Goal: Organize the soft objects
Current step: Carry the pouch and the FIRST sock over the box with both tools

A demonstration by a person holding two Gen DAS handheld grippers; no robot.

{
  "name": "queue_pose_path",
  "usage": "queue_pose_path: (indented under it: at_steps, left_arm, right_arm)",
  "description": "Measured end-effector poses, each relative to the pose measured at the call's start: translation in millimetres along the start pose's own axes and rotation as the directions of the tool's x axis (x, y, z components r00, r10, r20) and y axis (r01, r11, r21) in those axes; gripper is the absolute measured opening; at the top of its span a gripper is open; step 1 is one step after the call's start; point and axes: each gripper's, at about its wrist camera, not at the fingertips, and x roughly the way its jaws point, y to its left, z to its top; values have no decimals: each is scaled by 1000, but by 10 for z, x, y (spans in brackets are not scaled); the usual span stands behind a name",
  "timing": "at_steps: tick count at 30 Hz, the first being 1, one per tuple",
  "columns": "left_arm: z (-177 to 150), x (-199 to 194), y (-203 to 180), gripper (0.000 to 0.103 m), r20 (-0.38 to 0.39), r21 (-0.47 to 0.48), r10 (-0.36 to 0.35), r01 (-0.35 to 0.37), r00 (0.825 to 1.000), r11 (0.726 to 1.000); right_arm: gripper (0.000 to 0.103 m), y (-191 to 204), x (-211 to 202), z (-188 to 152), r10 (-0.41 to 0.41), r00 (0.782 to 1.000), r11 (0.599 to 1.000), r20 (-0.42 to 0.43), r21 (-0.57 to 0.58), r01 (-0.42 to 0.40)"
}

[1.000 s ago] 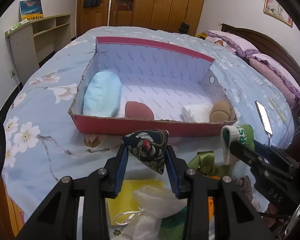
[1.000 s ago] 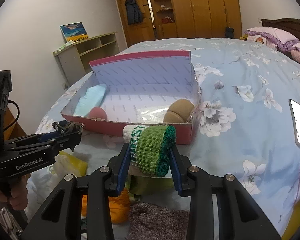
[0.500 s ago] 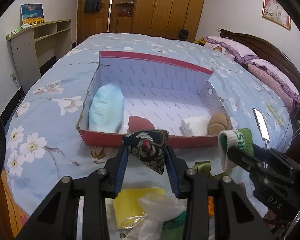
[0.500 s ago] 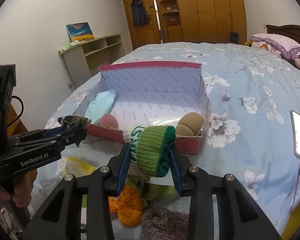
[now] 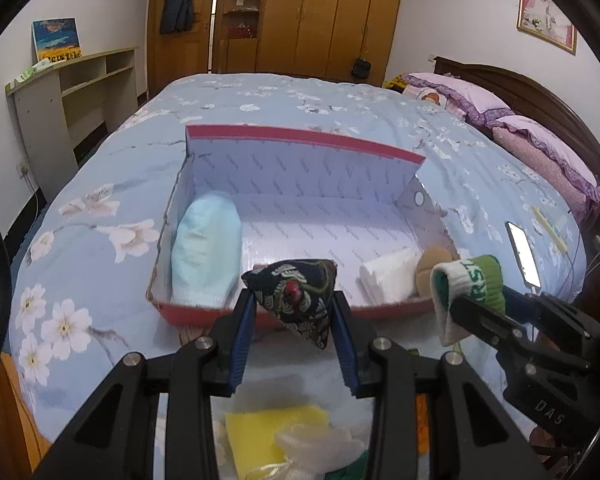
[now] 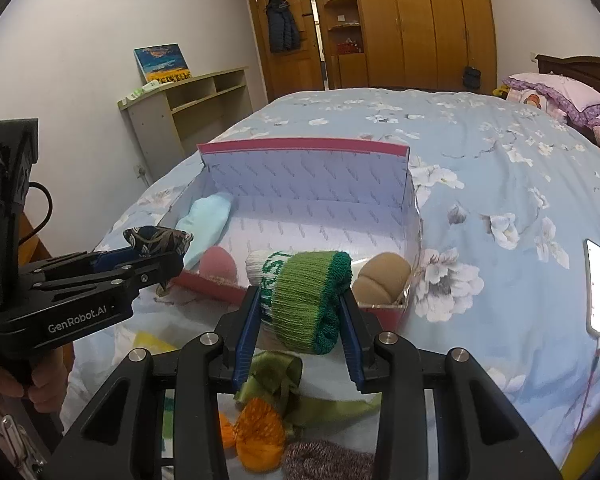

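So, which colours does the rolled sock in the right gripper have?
The rolled sock is green, dark-green edged, with a white lettered band; right wrist view.

Box [image 5: 300, 316] on bed [image 5: 112, 200]

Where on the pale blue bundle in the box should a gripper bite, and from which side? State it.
Grip the pale blue bundle across its narrow width near the middle, coming from above. It lies lengthwise along the left wall of the red box, so only a top approach looks clear; its free side faces the bare box floor. It looks soft, so the jaws can likely sink in there.
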Motion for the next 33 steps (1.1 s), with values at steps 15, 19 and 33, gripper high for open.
queue_pose_path:
  at_steps: [15,19,33]
  left_arm:
    - [265,191,-66,39,7,21,-3,3,1000,1000]
    - [300,296,-67,39,-8,20,-7,7,1000,1000]
    - [392,611,-33,39,-32,9,0,0,999,1000]
  right_arm:
    - [38,-64,195,243,-5,1000,1000,2,-15,5]
    - [38,-92,259,279,-6,1000,1000,-1,-14,6]
    - [38,-191,547,407,1,1000,1000,-16,0,-1]
